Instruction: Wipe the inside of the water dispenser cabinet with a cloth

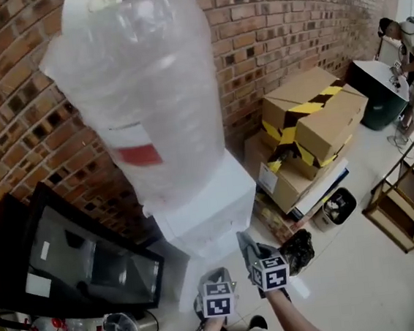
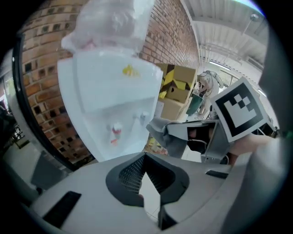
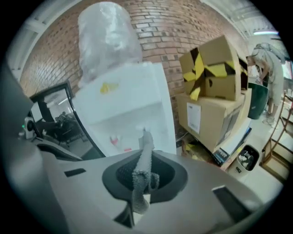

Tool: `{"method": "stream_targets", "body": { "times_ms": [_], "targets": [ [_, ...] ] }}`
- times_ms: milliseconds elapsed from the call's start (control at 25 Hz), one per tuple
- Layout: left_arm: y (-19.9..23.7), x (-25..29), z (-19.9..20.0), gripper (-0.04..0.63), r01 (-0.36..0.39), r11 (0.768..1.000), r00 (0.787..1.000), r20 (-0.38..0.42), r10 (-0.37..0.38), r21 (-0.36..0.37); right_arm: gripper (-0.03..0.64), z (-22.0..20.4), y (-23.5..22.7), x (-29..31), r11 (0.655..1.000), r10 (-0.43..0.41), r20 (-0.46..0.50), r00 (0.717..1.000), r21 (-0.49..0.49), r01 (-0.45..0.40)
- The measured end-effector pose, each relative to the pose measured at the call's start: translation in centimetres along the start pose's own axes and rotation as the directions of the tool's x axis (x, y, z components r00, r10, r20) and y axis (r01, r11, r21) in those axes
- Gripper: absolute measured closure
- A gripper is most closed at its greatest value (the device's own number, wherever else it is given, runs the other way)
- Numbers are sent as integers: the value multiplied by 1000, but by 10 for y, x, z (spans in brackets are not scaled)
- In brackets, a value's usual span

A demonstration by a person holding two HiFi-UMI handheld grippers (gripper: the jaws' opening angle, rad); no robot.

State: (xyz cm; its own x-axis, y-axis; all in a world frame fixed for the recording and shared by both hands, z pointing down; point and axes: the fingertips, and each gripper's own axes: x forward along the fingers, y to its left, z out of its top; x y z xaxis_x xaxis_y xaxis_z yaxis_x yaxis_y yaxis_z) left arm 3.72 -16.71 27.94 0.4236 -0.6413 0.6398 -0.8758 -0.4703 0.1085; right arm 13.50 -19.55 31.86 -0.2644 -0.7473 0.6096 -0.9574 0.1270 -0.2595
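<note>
A: How far has the person got?

B: Barely started, it seems. The right gripper (image 3: 143,182) pinches a strip of grey woven cloth (image 3: 144,161) tight between its jaws, held in the air in front of the white plastic water dispenser (image 1: 210,206) and apart from it. The left gripper (image 2: 145,170) has its jaws drawn together at the tips on nothing.

A: And the cabinet?

B: It should be the dispenser's lower part. No view shows it, so the opening and all the wiping probably remain.

A: Any writing?

B: None legible. The clear plastic bottle (image 1: 140,87) on top carries a red label (image 1: 138,155), the dispenser a yellow sticker (image 3: 106,87), and the brown cardboard box (image 3: 215,116) with yellow-and-black tape a white label (image 3: 193,117). All are too small to read.
</note>
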Motion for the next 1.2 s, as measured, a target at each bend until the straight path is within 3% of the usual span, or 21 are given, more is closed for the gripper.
{"method": "stream_targets", "body": {
  "times_ms": [320,480,640,880,1040,1200],
  "targets": [
    [-24,-141,154,595,18,1000,998,57,-17,-10,597,142,73,-144,1000,27,37,999,4,-27],
    [-34,-203,212,595,0,1000,992,125,2,-9,597,177,105,-198,999,52,39,998,-13,-51],
    [-40,-243,245,595,-30,999,983,178,33,-15,596,196,119,-238,997,68,52,996,-30,-66],
    [-62,-267,245,595,-49,998,979,197,55,-38,597,201,127,-267,991,130,58,990,-43,-128],
    [-69,-285,228,595,-78,997,982,172,78,-11,597,205,138,-286,987,159,64,985,-46,-156],
    [-75,-306,218,595,-53,998,982,183,49,16,597,193,159,-315,986,161,82,984,-50,-157]
  ]
}}
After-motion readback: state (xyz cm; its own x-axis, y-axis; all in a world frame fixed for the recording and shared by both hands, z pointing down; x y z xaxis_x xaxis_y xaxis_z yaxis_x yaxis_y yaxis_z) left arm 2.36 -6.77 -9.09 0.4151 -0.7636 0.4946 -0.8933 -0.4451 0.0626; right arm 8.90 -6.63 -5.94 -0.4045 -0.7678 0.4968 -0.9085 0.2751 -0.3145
